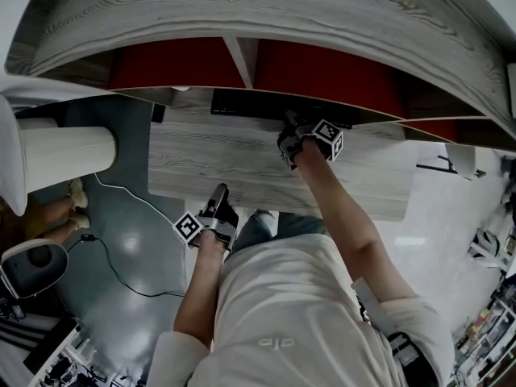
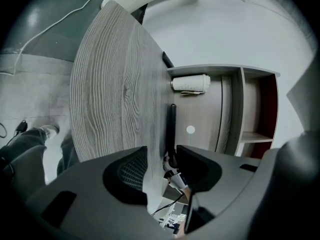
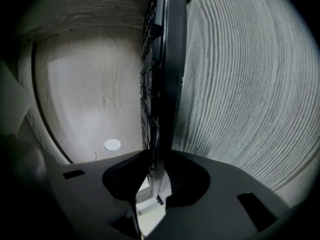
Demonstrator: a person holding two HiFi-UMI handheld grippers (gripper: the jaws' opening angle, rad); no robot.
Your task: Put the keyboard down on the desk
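Note:
The black keyboard (image 1: pixel 242 103) is at the far side of the grey wooden desk (image 1: pixel 242 164), just under the shelf. My right gripper (image 1: pixel 292 129) reaches to its right end. In the right gripper view the keyboard (image 3: pixel 162 84) runs edge-on between the jaws of the right gripper (image 3: pixel 159 169), which is shut on it, close above the desk top (image 3: pixel 240 84). My left gripper (image 1: pixel 219 198) hovers at the desk's near edge. In its own view the left gripper (image 2: pixel 160 166) is open, with the desk's edge in the gap and the keyboard (image 2: pixel 171 129) far ahead.
A curved wooden shelf unit (image 1: pixel 242 22) with red back panels overhangs the desk. On the left are a white cylinder (image 1: pixel 64 156), a chair (image 1: pixel 32 264), a floor cable (image 1: pixel 121 272) and a person's feet (image 1: pixel 76 196). A white roll (image 2: pixel 190 83) lies in a cubby.

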